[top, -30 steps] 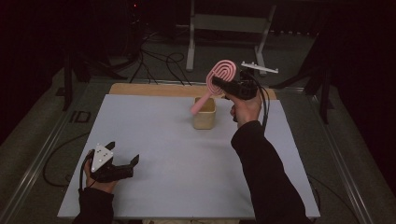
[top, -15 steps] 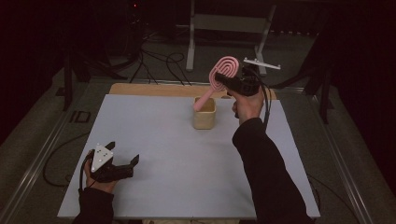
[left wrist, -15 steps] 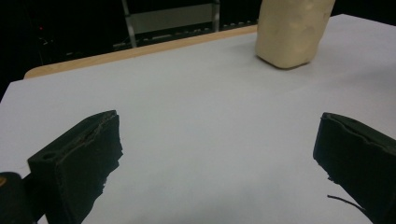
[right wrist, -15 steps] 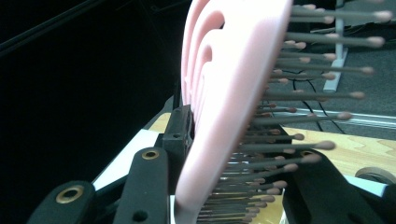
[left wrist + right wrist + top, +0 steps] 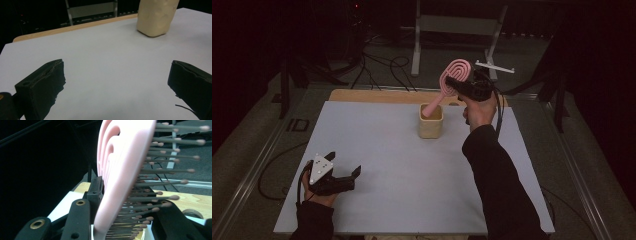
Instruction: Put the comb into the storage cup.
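A pink hairbrush (image 5: 451,80) is tilted, its handle end dipping into a cream cup (image 5: 431,121) at the table's far middle. My right gripper (image 5: 464,86) is shut on the brush head, above and right of the cup. In the right gripper view the pink hairbrush (image 5: 122,170) with its bristles stands between the black jaws. My left gripper (image 5: 343,174) rests low at the table's near left, open, nothing between its fingers. The left gripper view has the cream cup (image 5: 156,16) far off at the upper right, across the bare table.
The light grey table top (image 5: 387,165) lies on a wooden board (image 5: 372,96) whose edge shows at the back. Cables (image 5: 382,65) and a metal stand (image 5: 452,25) are on the dark floor behind. A white bracket (image 5: 494,66) sits beyond the right hand.
The right gripper has carried the brush slightly right and up, tipping it more upright, so its handle end now enters the cup. The left gripper has stayed put.
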{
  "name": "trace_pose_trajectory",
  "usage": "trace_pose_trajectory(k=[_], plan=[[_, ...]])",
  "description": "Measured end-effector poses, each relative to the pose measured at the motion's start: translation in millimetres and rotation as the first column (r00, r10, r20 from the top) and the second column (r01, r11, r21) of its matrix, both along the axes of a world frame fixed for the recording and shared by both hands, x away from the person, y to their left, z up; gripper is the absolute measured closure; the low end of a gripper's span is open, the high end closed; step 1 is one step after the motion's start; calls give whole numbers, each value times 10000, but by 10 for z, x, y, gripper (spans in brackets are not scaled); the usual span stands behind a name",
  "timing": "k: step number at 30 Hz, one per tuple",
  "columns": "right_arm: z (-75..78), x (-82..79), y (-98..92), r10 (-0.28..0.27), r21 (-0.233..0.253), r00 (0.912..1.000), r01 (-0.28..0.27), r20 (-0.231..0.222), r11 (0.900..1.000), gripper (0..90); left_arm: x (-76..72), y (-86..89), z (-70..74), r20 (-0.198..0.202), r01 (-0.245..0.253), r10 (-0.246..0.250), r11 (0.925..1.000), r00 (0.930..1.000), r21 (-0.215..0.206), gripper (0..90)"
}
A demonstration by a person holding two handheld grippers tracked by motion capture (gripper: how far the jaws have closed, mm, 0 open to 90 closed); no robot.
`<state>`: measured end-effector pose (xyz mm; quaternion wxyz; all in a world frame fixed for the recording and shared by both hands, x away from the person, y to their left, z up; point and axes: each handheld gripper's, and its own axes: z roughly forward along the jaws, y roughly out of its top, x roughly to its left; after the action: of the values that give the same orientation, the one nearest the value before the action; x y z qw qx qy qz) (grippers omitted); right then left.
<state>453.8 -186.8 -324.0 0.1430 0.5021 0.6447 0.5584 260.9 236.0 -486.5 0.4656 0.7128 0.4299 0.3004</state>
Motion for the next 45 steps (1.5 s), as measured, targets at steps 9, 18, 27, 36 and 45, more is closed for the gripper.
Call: trace_pose_trajectory(k=[9,18,27,36,45], plan=[[-25,47,-20,-185,-144,9998,184,-73,9997,636,2,3,-1,3,-13,13,10000,10000,-17,16],[-54,79,-25,-289,-353,9995,284,-127,9990,636,2,-1,-1,1,7,-7,10000,10000,-7,16],[-84,96,4,-280,-487,9994,270,-183,9984,635,1,-1,-1,3,6,-6,10000,10000,-1,16],[-109,105,57,-189,-653,9996,174,-229,9977,636,2,1,-1,8,7,-7,10000,10000,-8,16],[-129,107,102,-85,-764,9996,64,-276,9971,636,2,0,-1,-13,33,-33,10000,10000,-49,16]])
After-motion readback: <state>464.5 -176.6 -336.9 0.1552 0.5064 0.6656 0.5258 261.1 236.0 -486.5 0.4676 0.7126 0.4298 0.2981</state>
